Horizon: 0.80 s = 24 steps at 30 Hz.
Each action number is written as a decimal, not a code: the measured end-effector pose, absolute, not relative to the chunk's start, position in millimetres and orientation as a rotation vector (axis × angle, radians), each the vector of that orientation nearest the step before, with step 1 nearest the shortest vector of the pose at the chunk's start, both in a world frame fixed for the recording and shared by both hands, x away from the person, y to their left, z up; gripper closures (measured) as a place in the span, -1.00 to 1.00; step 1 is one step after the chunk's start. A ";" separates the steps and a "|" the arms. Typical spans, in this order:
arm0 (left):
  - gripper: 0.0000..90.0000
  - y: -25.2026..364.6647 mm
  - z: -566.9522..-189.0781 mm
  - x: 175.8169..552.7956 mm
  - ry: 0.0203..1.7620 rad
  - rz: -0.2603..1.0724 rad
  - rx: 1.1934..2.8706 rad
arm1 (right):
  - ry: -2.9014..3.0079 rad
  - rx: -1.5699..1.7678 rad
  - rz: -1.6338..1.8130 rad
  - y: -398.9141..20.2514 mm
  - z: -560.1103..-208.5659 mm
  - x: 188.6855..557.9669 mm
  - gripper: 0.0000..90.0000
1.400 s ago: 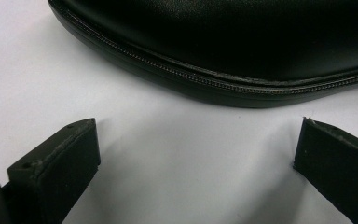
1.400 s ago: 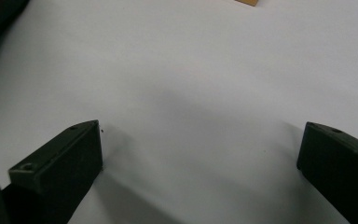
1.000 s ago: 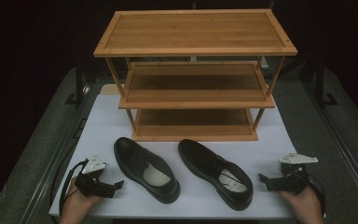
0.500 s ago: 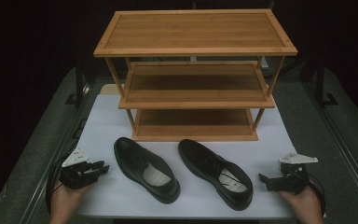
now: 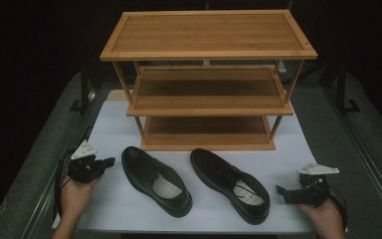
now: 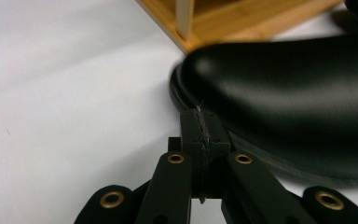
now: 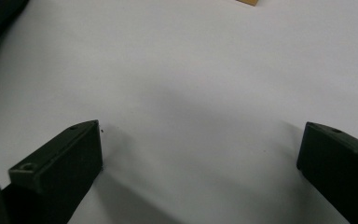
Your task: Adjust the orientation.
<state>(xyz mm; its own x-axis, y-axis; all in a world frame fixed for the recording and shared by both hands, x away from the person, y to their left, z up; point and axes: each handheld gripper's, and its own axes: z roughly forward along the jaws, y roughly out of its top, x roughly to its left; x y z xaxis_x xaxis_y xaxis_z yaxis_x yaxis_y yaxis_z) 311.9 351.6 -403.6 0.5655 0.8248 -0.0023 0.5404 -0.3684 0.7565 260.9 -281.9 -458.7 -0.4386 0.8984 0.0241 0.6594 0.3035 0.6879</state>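
2 black shoes lie on the white mat (image 5: 129, 209) in front of a wooden rack (image 5: 206, 79) with 3 shelves. The left shoe (image 5: 155, 179) sits at an angle, its toe toward the rack's lower left corner and its heel close to the mat's near edge. The right shoe (image 5: 231, 184) lies beside it at the same angle, apart from it, with a strip of bare mat between the 2. Its heel also comes close to the near edge.

The left gripper (image 5: 108, 162) is just to the left of the left shoe's toe, pointing at it, held in a hand (image 5: 77, 191). Its jaws have just been closing and now stand pressed together with nothing between them. In the left gripper view the clenched tips (image 6: 200, 128) are right at the sole edge of the shoe's toe (image 6: 279, 93); whether they touch it I cannot tell. The rack's foot (image 6: 185, 16) stands just beyond the toe, so room there is tight, while the mat to the gripper's left is bare out to its edge.

The right gripper (image 5: 282, 191) rests near the mat's right near corner, to the right of the right shoe's heel and apart from it. Its jaws are spread wide over bare mat (image 7: 191, 93), grasping nothing.
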 end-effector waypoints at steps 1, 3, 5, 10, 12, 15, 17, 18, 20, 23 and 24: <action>1.00 350.2 -401.9 316.1 1.087 0.505 2.061 | 2.212 1.393 0.901 -282.1 -458.8 261.0 -1.00; 1.00 347.6 -396.3 329.4 1.077 0.531 2.060 | 2.212 1.394 0.900 -282.1 -458.7 261.0 -1.00; 1.00 347.3 -394.4 333.7 1.078 0.532 2.057 | 2.210 1.394 0.903 -282.1 -458.9 261.0 -1.00; 1.00 345.6 -392.2 354.0 1.067 0.544 2.053 | 2.210 1.393 0.904 -282.2 -458.9 261.0 -1.00; 1.00 344.4 -396.0 361.4 1.056 0.529 2.065 | 2.211 1.393 0.904 -282.3 -458.9 260.9 -1.00; 1.00 342.2 -402.6 367.1 1.055 0.519 2.086 | 2.210 1.392 0.904 -282.3 -458.9 261.0 -1.00; 1.00 341.9 -406.2 369.1 1.060 0.513 2.085 | 2.210 1.393 0.905 -282.2 -458.9 261.0 -1.00; 1.00 342.1 -409.2 370.6 1.066 0.505 2.081 | 2.210 1.392 0.904 -282.3 -458.9 260.9 -1.00; 1.00 342.1 -414.4 372.4 1.083 0.494 2.080 | 2.210 1.393 0.904 -282.3 -458.9 260.9 -1.00; 1.00 341.8 -422.0 373.0 1.095 0.472 2.073 | 2.210 1.392 0.905 -282.3 -458.9 260.9 -1.00; 1.00 340.9 -423.8 373.0 1.093 0.469 2.083 | 2.210 1.392 0.904 -282.3 -459.0 260.8 -1.00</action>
<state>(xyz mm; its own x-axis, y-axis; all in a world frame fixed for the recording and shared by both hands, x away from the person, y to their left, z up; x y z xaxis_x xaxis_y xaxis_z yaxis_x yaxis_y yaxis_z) 373.0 340.9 -423.8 0.5733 0.8192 -0.0137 0.5546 -0.3757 0.7424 260.8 -282.3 -459.0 -0.4403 0.8976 0.0230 0.6562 0.3042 0.6905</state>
